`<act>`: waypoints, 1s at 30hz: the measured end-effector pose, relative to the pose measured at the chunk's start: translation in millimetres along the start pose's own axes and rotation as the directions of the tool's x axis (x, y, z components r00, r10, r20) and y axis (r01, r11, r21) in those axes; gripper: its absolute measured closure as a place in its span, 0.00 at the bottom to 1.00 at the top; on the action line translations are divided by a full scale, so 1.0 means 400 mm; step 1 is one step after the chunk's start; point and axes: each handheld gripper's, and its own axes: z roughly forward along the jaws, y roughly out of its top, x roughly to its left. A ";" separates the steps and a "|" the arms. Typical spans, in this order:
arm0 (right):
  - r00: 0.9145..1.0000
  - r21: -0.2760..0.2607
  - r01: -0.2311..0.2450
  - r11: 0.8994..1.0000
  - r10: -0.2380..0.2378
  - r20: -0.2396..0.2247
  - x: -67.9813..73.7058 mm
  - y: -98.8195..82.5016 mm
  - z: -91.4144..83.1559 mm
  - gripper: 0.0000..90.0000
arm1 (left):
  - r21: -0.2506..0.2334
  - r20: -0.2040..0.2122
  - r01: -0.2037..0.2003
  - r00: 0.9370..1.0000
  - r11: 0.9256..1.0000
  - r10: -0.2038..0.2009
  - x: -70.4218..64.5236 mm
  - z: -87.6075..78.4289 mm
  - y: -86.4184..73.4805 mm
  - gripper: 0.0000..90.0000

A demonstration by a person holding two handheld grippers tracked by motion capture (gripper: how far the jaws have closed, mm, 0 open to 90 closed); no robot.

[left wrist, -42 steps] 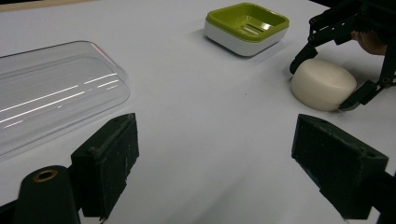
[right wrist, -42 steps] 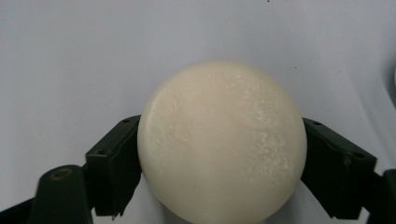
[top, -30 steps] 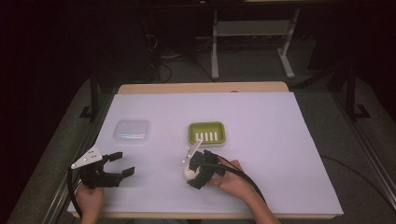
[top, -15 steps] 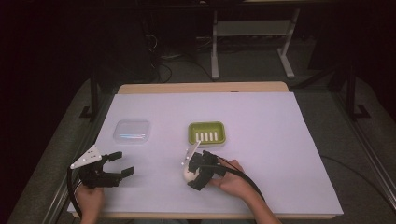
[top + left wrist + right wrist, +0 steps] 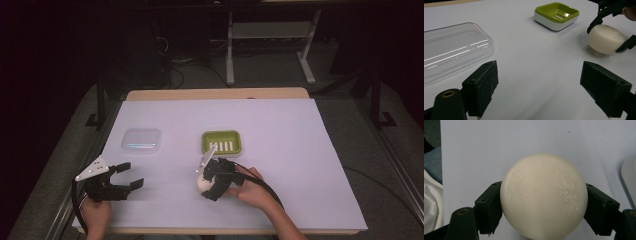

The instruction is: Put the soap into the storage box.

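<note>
**Soap in the jaws, dish just ahead**

Nearest the person, the right gripper (image 5: 207, 181) is clamped on a round cream soap bar (image 5: 544, 195), one jaw on each side of its rim, held just over the white table (image 5: 300, 150). The left gripper (image 5: 546, 85) sits idle near the front left edge with its jaws spread wide and nothing between them. Just beyond the soap stands the green soap dish (image 5: 221, 142), empty; farther left lies a clear plastic lid (image 5: 142, 140). The likely step is setting the soap in the dish: keep the squeeze even, since the bar looks slippery, carry it level over the rim, and lower it flat onto the ribs before letting go.
</note>
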 end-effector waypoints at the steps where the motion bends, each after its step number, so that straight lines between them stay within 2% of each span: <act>1: 1.000 -0.003 -0.008 1.000 0.008 -0.005 -0.003 0.000 -0.004 0.27 | 0.000 0.000 -0.001 1.000 1.000 0.001 0.000 0.000 0.000 0.16; 9: 1.000 -0.024 -0.031 0.999 0.031 0.005 -0.036 0.000 -0.040 0.27 | 0.000 0.001 -0.001 1.000 1.000 0.001 0.000 -0.002 0.000 0.16; 14: 0.999 -0.040 -0.053 0.998 0.053 0.010 -0.071 -0.004 -0.070 0.26 | -0.001 0.002 0.000 1.000 1.000 0.000 0.000 -0.001 0.000 0.16; 27: 0.996 -0.050 -0.088 0.995 0.089 0.022 -0.114 -0.009 -0.097 0.27 | 0.001 0.001 -0.002 1.000 1.000 0.002 0.000 -0.002 0.000 0.16; 30: 0.995 -0.067 -0.091 0.994 0.093 0.020 -0.124 -0.012 -0.104 0.27 | 0.001 0.000 -0.003 1.000 1.000 0.003 0.000 -0.001 0.000 0.16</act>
